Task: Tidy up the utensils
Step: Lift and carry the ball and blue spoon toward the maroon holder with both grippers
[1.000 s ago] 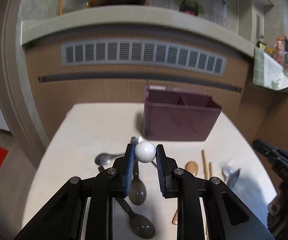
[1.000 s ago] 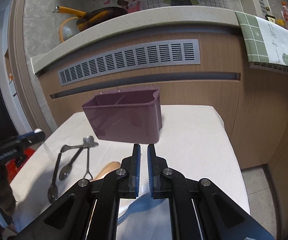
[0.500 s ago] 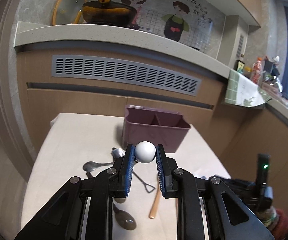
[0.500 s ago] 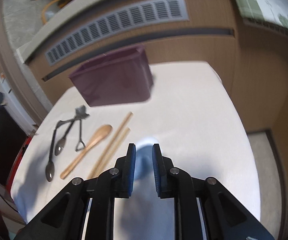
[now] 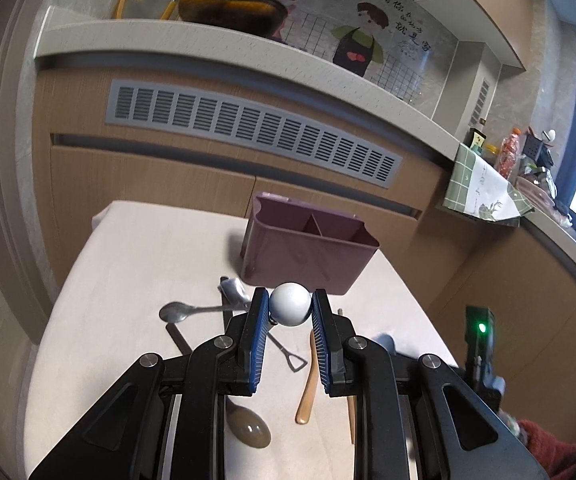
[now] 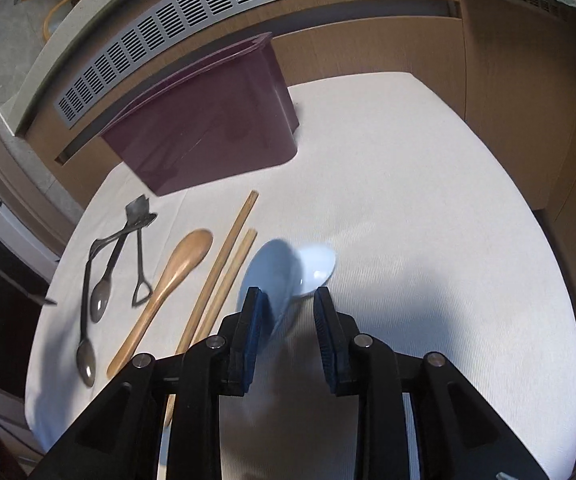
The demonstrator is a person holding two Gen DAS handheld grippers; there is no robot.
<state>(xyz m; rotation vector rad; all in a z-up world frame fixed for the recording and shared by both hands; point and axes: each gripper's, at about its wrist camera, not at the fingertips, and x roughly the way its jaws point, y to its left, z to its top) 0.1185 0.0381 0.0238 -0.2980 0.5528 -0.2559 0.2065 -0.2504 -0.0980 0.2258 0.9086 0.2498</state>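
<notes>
While the left gripper point(image 5: 290, 309) pinches a white ball point(image 5: 290, 304) above the table point(image 6: 428, 200), the right gripper point(image 6: 288, 302) has just been opening over two white soup spoons point(image 6: 288, 270), not pressing them. The purple utensil box point(image 6: 207, 136) stands behind.

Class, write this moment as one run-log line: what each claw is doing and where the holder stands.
left claw: shut on white ball | right claw: just opening over blue spoons | holder: on table, looks empty

Scattered utensils point(image 6: 175, 272) beside maroon caddy point(image 6: 207, 136)
</notes>
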